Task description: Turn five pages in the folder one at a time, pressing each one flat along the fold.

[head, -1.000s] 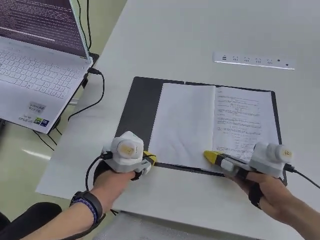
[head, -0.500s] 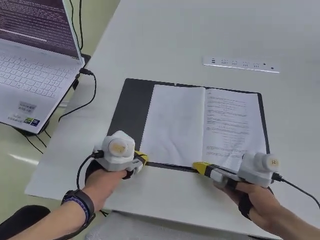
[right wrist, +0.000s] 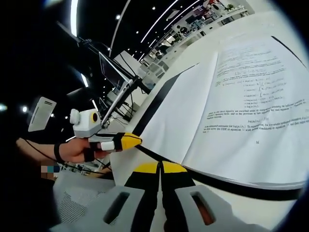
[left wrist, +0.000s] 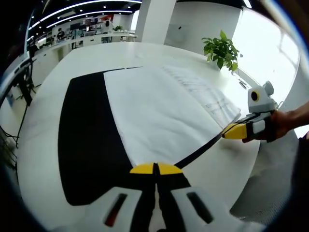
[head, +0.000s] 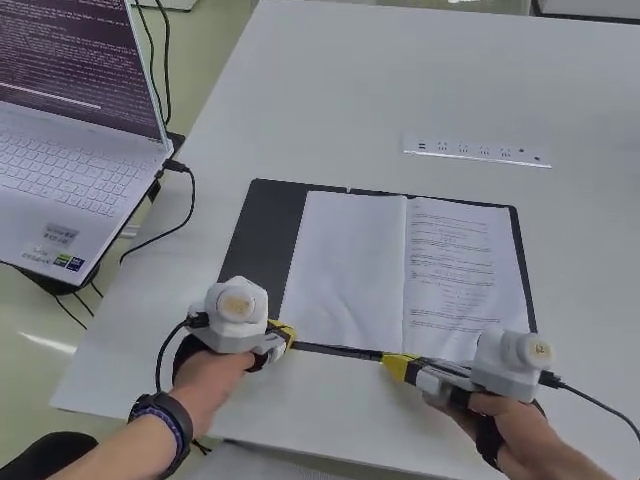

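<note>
White table (head: 330, 80) | folder (head: 262, 240) is lying open, blank page (head: 345, 265) flat beside printed page (head: 460, 265) | I am holding left gripper (head: 283, 333) and right gripper (head: 395, 366) at folder's near edge, both with jaws together, empty | turn count untellable; I am judging another turn pending.

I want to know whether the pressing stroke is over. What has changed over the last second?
The right hand-held gripper, jaws shut, has drawn back toward the person, from the fold's foot to the near edge of the open black folder. The left hand-held gripper stayed shut at that edge; the white pages lie unturned.
</note>
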